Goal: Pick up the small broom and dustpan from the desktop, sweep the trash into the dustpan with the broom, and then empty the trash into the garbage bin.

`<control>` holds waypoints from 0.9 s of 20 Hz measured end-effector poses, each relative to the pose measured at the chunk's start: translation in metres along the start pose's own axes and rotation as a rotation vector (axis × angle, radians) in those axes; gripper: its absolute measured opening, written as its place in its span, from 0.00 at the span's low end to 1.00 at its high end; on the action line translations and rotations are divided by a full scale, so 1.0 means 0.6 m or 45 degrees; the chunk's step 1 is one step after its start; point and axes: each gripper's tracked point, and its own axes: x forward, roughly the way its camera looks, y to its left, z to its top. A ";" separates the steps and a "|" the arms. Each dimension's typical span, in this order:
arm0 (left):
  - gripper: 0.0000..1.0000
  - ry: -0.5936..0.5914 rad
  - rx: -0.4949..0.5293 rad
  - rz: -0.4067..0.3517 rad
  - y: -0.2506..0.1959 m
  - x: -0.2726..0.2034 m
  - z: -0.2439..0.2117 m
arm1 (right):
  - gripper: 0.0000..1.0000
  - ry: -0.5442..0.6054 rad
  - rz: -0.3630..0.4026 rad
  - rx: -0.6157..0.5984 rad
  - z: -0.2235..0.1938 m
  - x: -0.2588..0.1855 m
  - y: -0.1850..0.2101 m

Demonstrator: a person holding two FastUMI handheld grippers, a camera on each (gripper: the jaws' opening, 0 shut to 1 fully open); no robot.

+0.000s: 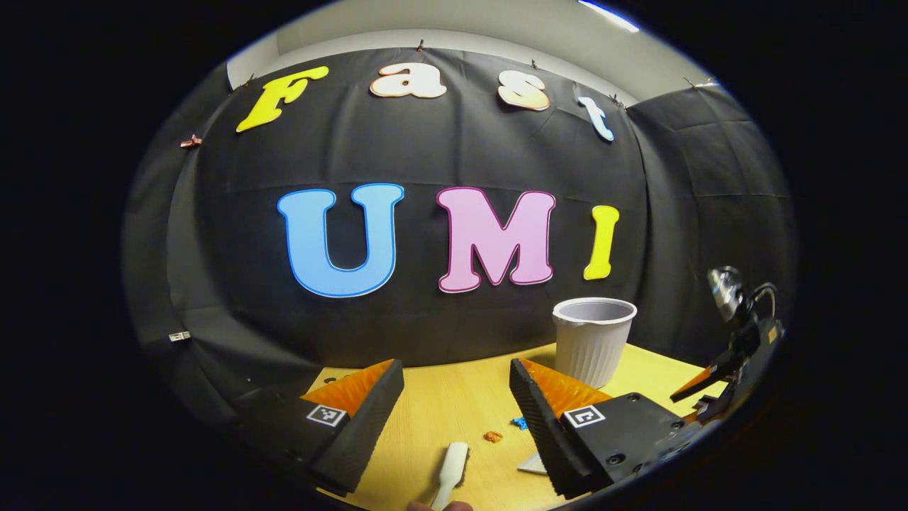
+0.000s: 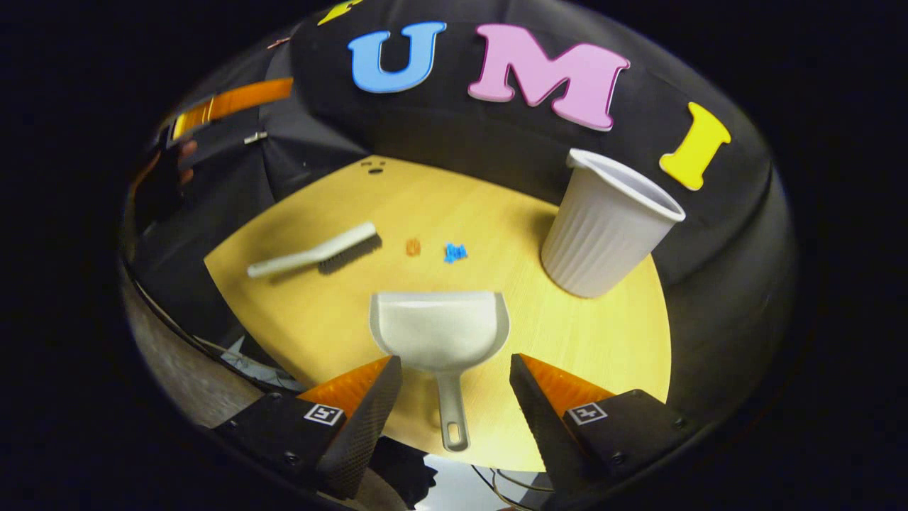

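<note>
Right gripper: fingers spread wide, holding nothing, poised to either side of the dustpan handle without touching it. Dustpan: flat on the wooden desktop, pan mouth facing away. Left gripper: likewise wide, empty, raised over the broom. Broom: lying left of the dustpan. Trash: orange scrap and blue scrap, just beyond the pan. Garbage bin: upright, far right of the desktop.
</note>
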 end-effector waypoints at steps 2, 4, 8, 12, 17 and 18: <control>0.95 0.008 -0.001 0.005 0.000 -0.001 -0.005 | 0.98 0.079 0.027 -0.022 -0.039 0.038 0.010; 0.96 0.009 -0.005 0.011 0.001 -0.003 -0.006 | 0.98 0.173 0.080 -0.019 -0.071 0.071 0.024; 0.95 0.007 0.003 0.034 0.007 -0.008 -0.006 | 0.96 0.302 0.086 -0.015 -0.117 0.132 0.020; 0.95 0.018 -0.008 0.057 0.014 -0.011 -0.011 | 0.93 0.367 0.123 0.081 -0.127 0.173 0.031; 0.96 0.044 -0.014 0.087 0.026 -0.011 -0.026 | 0.82 0.423 0.135 0.089 -0.134 0.204 0.033; 0.96 0.050 -0.017 0.096 0.030 -0.011 -0.027 | 0.72 0.416 0.133 0.094 -0.131 0.209 0.034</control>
